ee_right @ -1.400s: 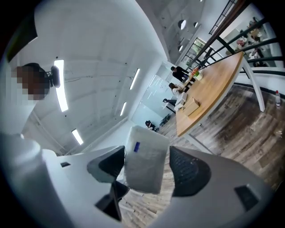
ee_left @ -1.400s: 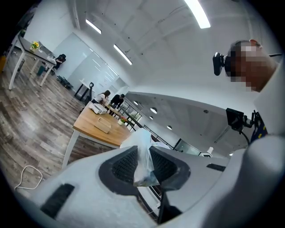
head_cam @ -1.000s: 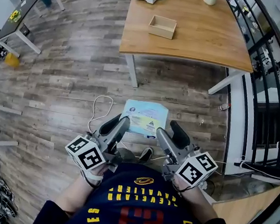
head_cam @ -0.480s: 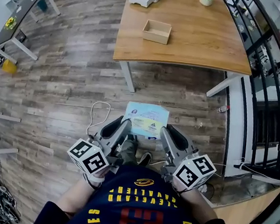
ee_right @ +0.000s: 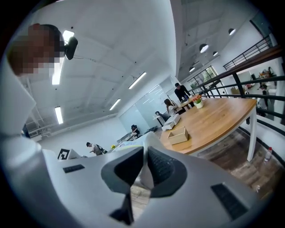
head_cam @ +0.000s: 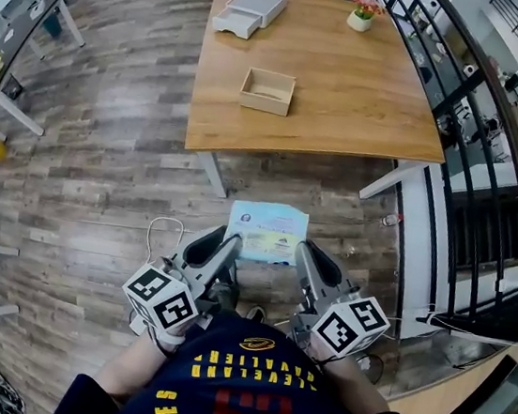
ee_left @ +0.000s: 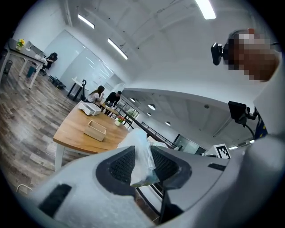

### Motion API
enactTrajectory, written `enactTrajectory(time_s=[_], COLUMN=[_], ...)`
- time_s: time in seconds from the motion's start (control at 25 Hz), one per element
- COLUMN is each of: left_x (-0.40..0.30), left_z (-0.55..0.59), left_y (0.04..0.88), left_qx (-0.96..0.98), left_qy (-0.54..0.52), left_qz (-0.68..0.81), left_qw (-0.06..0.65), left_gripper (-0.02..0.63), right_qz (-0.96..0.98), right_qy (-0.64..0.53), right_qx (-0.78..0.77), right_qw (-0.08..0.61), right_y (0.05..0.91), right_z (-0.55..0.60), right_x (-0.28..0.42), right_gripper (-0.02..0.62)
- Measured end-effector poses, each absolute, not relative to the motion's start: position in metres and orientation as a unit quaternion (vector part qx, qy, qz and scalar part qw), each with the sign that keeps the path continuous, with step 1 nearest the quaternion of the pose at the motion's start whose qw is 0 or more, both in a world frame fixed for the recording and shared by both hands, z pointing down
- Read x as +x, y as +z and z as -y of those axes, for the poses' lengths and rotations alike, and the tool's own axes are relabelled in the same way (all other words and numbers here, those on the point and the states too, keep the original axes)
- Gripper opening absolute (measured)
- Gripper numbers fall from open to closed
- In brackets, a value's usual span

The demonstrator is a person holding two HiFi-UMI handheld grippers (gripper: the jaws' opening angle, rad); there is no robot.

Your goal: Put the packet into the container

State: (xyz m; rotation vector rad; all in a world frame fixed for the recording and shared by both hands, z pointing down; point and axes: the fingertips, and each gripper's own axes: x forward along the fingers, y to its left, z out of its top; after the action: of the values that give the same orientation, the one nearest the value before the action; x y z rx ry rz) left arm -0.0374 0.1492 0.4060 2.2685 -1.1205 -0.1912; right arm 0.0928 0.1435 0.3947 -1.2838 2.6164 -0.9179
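A flat white and light-blue packet (head_cam: 265, 232) hangs level above the wood floor, held between my two grippers in front of my chest. My left gripper (head_cam: 226, 241) has the packet's left edge (ee_left: 139, 156) between its pads, and its jaws are opening a little. My right gripper (head_cam: 301, 251) is closing, its pads pinching the right edge (ee_right: 145, 177). The container, a small open wooden box (head_cam: 267, 91), stands on the wooden table (head_cam: 348, 109) ahead, apart from both grippers. It also shows as the box (ee_left: 95, 130) and the box (ee_right: 178, 135).
A white drawer unit (head_cam: 250, 8) and a small flower pot (head_cam: 363, 12) stand at the table's far end. A black railing (head_cam: 460, 114) runs along the right. A white cable (head_cam: 162, 236) lies on the floor by my left. Several people sit at desks far off.
The table and box have come closer and lower in the head view as I carry the packet forward. The right gripper's jaws have narrowed onto the packet's right edge.
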Motion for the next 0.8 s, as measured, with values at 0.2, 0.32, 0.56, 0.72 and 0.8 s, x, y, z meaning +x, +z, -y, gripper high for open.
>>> enactTrajectory(time_s=[0.2, 0.32, 0.56, 0.72, 0.8], left_x=[-0.049, -0.058, -0.083, -0.103, -0.106], left_z=[-0.107, -0.088, -0.052, -0.027, -0.023], left_y=[0.405, 0.409, 0.415, 0.417, 0.421], left_qx=[0.863, 0.867, 0.871, 0.873, 0.87], left_qy=[-0.066, -0.066, -0.061, -0.054, -0.052], left_qz=[0.4, 0.389, 0.376, 0.37, 0.371], left_qw=[0.301, 0.306, 0.311, 0.313, 0.32], left_gripper=[0.112, 0.112, 0.112, 0.112, 0.112], right_qz=[-0.844, -0.839, -0.833, -0.828, -0.824], right_qy=[-0.303, -0.304, -0.308, -0.315, -0.325], right_qx=[-0.44, -0.449, -0.459, -0.463, -0.463], right_qw=[0.04, 0.038, 0.031, 0.027, 0.024], right_y=[0.395, 0.397, 0.403, 0.406, 0.412], right_z=[-0.108, -0.091, -0.06, -0.038, -0.034], right_x=[0.081, 0.071, 0.046, 0.026, 0.023], right_gripper=[0.037, 0.037, 0.037, 0.037, 0.037])
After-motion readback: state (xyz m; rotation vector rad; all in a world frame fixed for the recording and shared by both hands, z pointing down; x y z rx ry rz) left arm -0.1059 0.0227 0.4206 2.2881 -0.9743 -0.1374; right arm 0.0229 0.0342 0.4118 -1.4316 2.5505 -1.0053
